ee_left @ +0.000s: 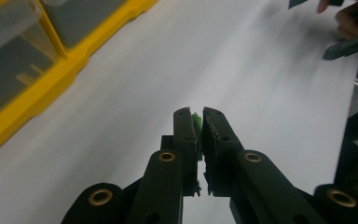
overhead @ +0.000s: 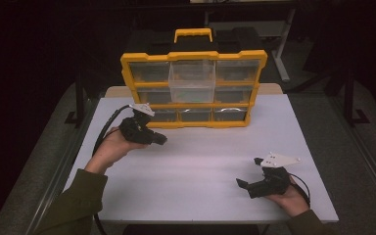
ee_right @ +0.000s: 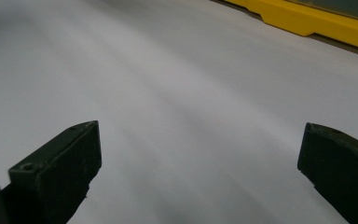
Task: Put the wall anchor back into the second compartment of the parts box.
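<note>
A yellow organizer case (overhead: 194, 55) with clear drawers stands upright at the back of the white table (overhead: 200, 161). One clear drawer (overhead: 192, 81) in its upper middle is pulled forward. My left gripper (overhead: 160, 140) hovers just in front of the case's lower left corner. It is shut on a small green piece (ee_left: 196, 125) that peeks out between the jaws. My right gripper (overhead: 249, 184) sits low over the table's front right, held by a hand. Its jaws stand wide apart with bare table between them (ee_right: 200, 154).
The case's yellow base (ee_right: 307, 21) runs along the top of the right gripper view. The case's drawers (ee_left: 14, 51) fill the upper left of the left gripper view. Table legs and a dark floor surround the table.
</note>
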Motion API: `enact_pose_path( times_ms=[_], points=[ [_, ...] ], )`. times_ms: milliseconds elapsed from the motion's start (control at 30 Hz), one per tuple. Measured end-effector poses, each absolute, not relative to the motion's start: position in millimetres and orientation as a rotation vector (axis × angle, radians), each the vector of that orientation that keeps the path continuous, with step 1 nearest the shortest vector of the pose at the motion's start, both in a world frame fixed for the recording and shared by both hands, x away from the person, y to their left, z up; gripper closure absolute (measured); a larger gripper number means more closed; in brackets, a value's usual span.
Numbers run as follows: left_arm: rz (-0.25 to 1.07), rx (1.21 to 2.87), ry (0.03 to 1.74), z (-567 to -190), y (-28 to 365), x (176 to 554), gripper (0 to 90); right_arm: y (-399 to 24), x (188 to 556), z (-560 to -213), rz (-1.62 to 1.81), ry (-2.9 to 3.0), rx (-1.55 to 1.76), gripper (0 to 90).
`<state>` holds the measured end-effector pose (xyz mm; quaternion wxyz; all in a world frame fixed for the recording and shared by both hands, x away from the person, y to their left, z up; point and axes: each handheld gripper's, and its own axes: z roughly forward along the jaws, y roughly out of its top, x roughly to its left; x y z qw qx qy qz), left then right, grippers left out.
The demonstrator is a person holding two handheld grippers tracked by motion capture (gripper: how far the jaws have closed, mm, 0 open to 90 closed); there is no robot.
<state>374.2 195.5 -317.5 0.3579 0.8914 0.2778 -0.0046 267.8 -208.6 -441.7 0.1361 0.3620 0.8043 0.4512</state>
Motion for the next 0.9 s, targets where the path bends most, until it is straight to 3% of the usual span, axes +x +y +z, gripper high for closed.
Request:
enact_pose_path(
  times_ms=[900],
  points=[
    [0.083, 2.242, 0.588, -162.1, 184.9, 406.4, 84.4, -207.7, 267.5, -441.2, 1.298, 2.33, 1.044, 0.0]
  ],
)
